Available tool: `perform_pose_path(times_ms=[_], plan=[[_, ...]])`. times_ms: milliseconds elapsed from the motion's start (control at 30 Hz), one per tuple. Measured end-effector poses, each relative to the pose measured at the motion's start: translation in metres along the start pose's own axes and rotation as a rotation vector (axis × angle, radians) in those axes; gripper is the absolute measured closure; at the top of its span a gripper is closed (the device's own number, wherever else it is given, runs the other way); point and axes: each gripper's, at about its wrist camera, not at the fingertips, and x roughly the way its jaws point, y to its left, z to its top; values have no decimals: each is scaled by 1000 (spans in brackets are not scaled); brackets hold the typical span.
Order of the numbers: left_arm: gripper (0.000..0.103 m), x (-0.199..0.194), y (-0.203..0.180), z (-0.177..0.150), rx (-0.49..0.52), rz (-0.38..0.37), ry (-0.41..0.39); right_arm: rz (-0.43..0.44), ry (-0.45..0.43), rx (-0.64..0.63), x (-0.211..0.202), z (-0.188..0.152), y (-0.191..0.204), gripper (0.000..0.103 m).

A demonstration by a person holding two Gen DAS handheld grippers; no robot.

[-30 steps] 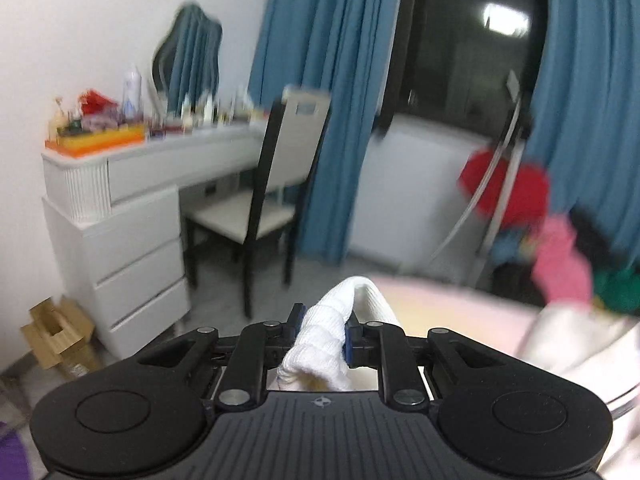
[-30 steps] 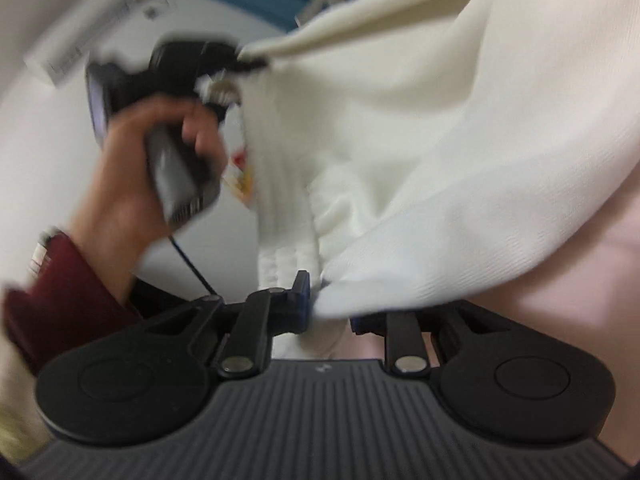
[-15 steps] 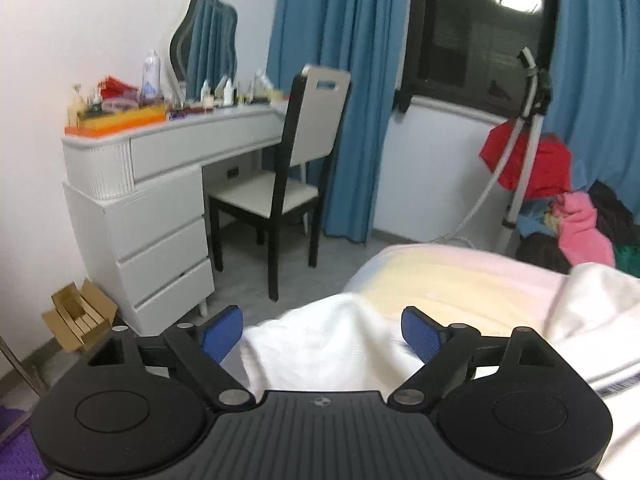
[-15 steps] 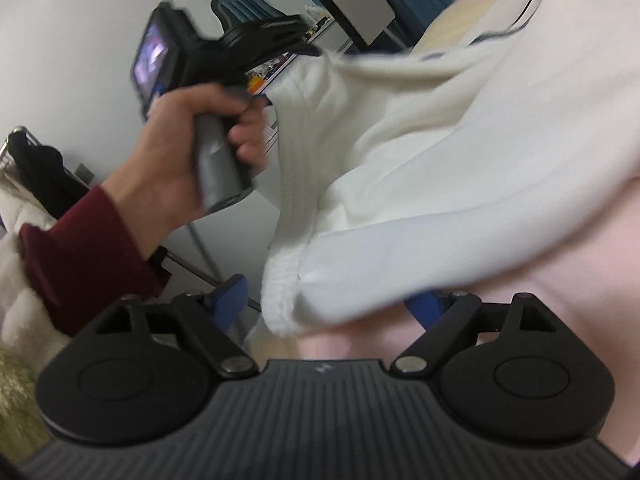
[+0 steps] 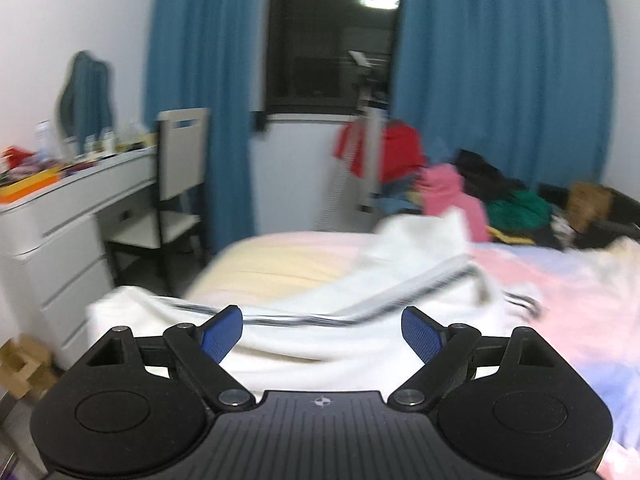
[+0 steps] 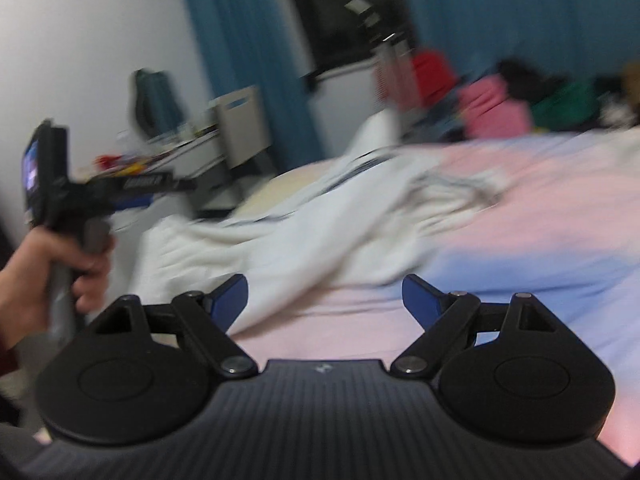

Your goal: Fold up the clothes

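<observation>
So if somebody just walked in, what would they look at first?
Probably the big white garment lying rumpled across the pink and yellow bed, right in front of both open grippers, the left gripper and the right gripper. Next, the tall blue curtains around the dark window at the back. Then the bright pile of clothes, red, pink and green, heaped beyond the bed on the right.

both wrist views low over bed (image 5: 560, 280), facing window (image 5: 332, 36)
</observation>
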Motion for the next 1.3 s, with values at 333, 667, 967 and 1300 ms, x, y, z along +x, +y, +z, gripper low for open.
perform_pose_path(times_ms=[333,667,967,1300], plan=[[32,108,-168,-4,176,-107,2,-215,-69,75,30,-18,-60,17],[85,249,-261,-8,323,-30,91,-241,17,157,104,-27,-107,17],[101,191,-243,-6,388,-100,10,-249,44,273,125,-38,-126,17],[101,-16,-182,-32,269,-342,-105,-181,-58,363,86,-32,-124,17]])
